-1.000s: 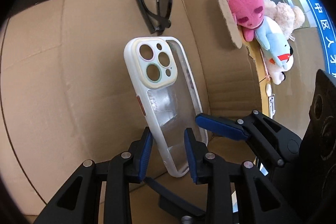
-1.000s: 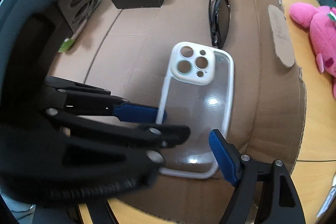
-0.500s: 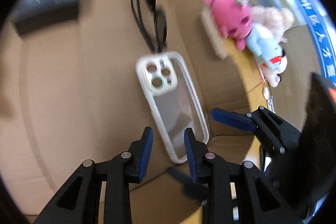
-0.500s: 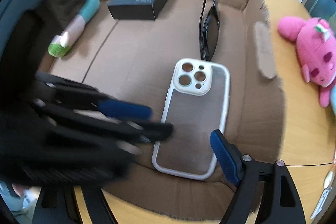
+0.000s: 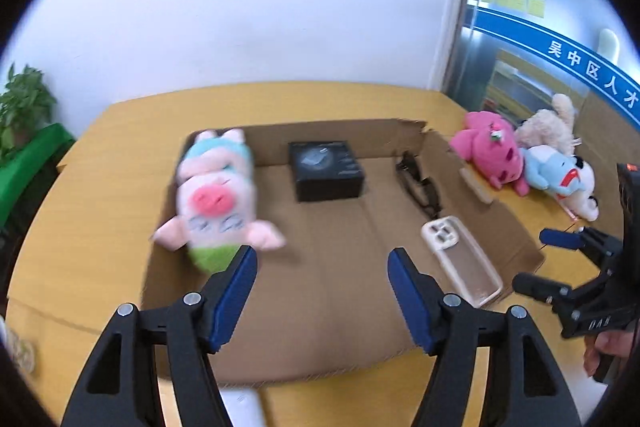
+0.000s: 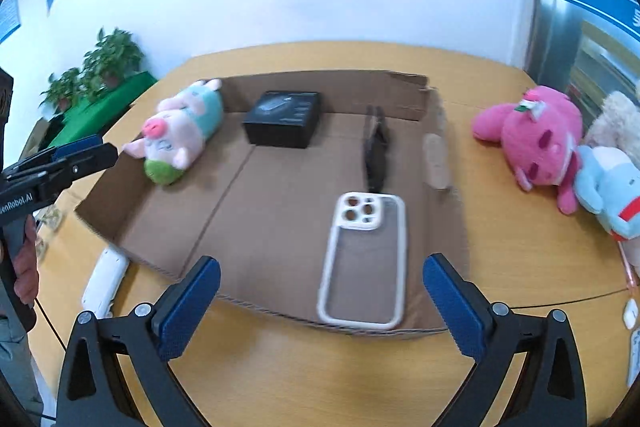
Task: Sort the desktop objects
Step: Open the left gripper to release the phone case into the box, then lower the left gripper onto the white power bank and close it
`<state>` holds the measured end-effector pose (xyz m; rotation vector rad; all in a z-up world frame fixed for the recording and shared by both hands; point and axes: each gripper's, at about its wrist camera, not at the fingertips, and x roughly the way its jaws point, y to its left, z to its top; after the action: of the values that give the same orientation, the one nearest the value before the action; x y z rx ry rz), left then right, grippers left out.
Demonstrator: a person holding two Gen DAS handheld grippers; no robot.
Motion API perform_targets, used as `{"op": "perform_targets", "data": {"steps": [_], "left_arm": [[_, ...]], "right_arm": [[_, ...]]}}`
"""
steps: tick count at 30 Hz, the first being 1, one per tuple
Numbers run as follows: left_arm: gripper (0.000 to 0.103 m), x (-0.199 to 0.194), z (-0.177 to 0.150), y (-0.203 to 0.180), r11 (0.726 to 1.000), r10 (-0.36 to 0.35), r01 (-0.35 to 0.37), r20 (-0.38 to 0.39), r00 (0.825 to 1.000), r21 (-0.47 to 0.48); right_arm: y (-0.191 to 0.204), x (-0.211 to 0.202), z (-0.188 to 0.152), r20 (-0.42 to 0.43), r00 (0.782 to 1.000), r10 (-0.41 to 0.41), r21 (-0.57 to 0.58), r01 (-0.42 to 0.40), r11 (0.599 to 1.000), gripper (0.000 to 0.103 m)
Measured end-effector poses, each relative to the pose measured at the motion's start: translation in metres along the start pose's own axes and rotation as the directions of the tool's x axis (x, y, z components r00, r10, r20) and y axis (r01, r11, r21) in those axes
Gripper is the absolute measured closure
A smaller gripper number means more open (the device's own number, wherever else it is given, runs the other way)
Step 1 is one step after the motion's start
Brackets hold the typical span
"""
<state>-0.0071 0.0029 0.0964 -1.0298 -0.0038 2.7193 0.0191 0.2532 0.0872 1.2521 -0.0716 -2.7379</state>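
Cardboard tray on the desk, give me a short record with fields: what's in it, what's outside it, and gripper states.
tray: shallow brown cardboard tray on yellow wooden table
inside: clear white-rimmed phone case; black box; black sunglasses; pink pig plush
outside: magenta plush; light-blue plush
left gripper: open, empty
right gripper: open, empty

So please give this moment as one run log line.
phone case: lying in cardboard box | left gripper: open, empty | right gripper: open, empty
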Motion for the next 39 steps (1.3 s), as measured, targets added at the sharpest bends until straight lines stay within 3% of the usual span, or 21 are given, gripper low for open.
{"op": "perform_targets", "data": {"steps": [5, 11, 12, 15, 16, 17, 18, 19, 20, 21, 22, 25, 27, 30, 35, 37, 39], "left_arm": [[0.035, -0.017, -0.026, 0.02, 0.997, 0.078, -0.078, 0.031, 0.997, -0.006], [0.035, -0.028, -0.053, 0.039, 0.989, 0.141, -0.14, 0.028, 0.99, -0.042], [0.035, -0.029, -0.057, 0.04, 0.989, 0.143, -0.142, 0.02, 0.99, -0.047], [0.036, -0.031, -0.067, 0.043, 0.993, 0.103, -0.102, 0.016, 0.995, -0.061], [0.041, -0.03, -0.07, 0.044, 0.995, 0.07, -0.069, 0.011, 0.997, -0.065], [0.049, -0.029, -0.073, 0.045, 0.996, 0.042, -0.042, 0.0, 0.999, -0.075], [0.064, -0.027, -0.077, 0.046, 0.996, 0.025, -0.026, -0.016, 1.0, -0.087], [0.07, -0.026, -0.081, 0.048, 0.995, 0.012, -0.015, -0.034, 0.999, -0.1], [0.07, -0.024, -0.085, 0.05, 0.993, 0.009, -0.014, -0.052, 0.999, -0.115], [0.07, -0.024, -0.09, 0.052, 0.992, 0.016, -0.024, -0.064, 0.998, -0.126], [0.07, -0.024, -0.094, 0.055, 0.99, 0.029, -0.04, -0.08, 0.996, -0.137], [0.068, -0.027, -0.105, 0.064, 0.986, 0.04, -0.055, -0.097, 0.994, -0.159], [0.06, -0.028, -0.113, 0.072, 0.983, 0.042, -0.062, -0.119, 0.992, -0.172], [0.058, -0.021, -0.125, 0.084, 0.98, 0.052, -0.083, -0.171, 0.984, -0.182], [0.057, 0.0, -0.147, 0.095, 0.977, -0.021, -0.035, -0.257, 0.966, -0.212], [0.055, 0.003, -0.151, 0.098, 0.97, -0.074, 0.015, -0.238, 0.968, -0.241], [0.055, 0.005, -0.15, 0.098, 0.97, -0.08, 0.022, -0.231, 0.97, -0.243]], "right_arm": [[0.024, 0.011, -0.001, 0.005, 0.999, 0.053, -0.002, -0.053, 0.999, 0.005], [0.05, 0.0, -0.008, 0.096, 0.994, 0.057, -0.05, -0.053, 0.997, 0.006], [0.053, -0.003, -0.012, 0.114, 0.991, 0.063, -0.044, -0.059, 0.997, 0.012], [0.057, -0.001, -0.02, 0.112, 0.99, 0.091, -0.042, -0.086, 0.995, 0.042], [0.06, 0.0, -0.023, 0.099, 0.99, 0.105, -0.043, -0.101, 0.994, 0.044], [0.063, 0.002, -0.026, 0.085, 0.988, 0.129, -0.047, -0.125, 0.991, 0.044], [0.067, 0.002, -0.03, 0.077, 0.985, 0.155, -0.054, -0.151, 0.987, 0.043], [0.071, 0.003, -0.034, 0.073, 0.98, 0.188, -0.063, -0.183, 0.981, 0.037], [0.076, 0.004, -0.039, 0.067, 0.973, 0.22, -0.071, -0.215, 0.974, 0.028], [0.083, 0.005, -0.044, 0.058, 0.968, 0.243, -0.078, -0.238, 0.968, 0.008], [0.087, 0.007, -0.047, 0.053, 0.966, 0.254, -0.084, -0.249, 0.965, 0.0], [0.108, 0.017, -0.06, 0.011, 0.948, 0.318, -0.112, -0.315, 0.942, 0.001], [0.121, 0.028, -0.068, -0.033, 0.935, 0.353, -0.115, -0.355, 0.928, 0.001], [0.138, 0.05, -0.077, -0.108, 0.903, 0.415, -0.091, -0.425, 0.901, 0.001], [0.161, 0.077, -0.09, -0.198, 0.867, 0.456, -0.066, -0.476, 0.877, 0.001], [0.168, 0.081, -0.094, -0.217, 0.86, 0.462, -0.071, -0.485, 0.871, 0.001], [0.171, 0.083, -0.098, -0.227, 0.855, 0.467, -0.073, -0.493, 0.867, 0.001]]}}
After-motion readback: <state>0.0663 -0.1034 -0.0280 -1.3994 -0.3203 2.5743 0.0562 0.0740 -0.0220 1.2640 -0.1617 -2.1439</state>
